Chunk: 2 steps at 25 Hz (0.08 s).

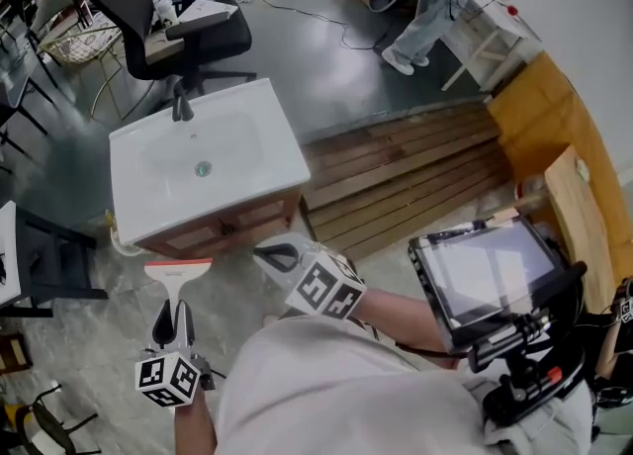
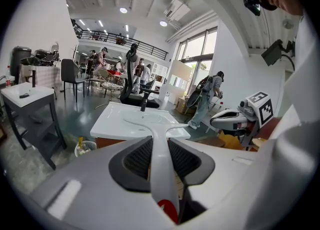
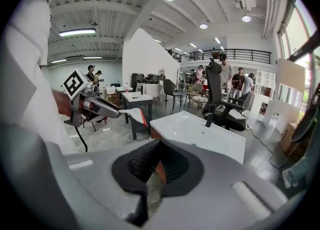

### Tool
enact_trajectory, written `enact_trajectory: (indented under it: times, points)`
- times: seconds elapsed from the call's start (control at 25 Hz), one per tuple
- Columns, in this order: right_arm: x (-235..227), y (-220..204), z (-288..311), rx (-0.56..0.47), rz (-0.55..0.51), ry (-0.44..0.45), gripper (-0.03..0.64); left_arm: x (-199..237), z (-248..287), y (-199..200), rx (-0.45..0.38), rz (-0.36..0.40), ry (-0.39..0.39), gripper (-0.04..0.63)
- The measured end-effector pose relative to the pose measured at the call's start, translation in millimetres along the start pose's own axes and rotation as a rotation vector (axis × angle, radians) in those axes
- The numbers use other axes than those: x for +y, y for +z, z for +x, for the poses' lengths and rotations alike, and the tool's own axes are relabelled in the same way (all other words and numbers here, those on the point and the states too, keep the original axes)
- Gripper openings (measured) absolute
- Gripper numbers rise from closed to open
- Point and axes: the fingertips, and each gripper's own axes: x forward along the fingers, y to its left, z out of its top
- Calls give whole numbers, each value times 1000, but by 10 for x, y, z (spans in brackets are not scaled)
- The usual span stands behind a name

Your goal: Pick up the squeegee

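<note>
1 squeegee [image 1: 178, 273] is hanging in the air, with the left hand-held gripper [image 1: 174, 320] pinching its white handle. Its orange-edged blade is lying crosswise, pointing toward a white washbasin [image 1: 269, 119] close ahead. Just beside it, the right hand-held gripper [image 1: 280, 257] is pressing its jaws together, carrying nothing.

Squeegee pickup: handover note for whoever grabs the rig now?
Left claw: shut on the handle of the squeegee, blade forward, held in the air in front of the white sink.
Right claw: shut, empty, off to the right of the left one.
Done: squeegee is picked up.
Left: nothing for the pickup; just hold the grip.
</note>
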Motion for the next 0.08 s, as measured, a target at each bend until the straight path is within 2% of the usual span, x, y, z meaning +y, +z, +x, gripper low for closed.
enact_trajectory:
  times: [0.08]
  points:
    - [-11,18,40,-1,-2,-1,2,51,22,16,-2,0,3,110]
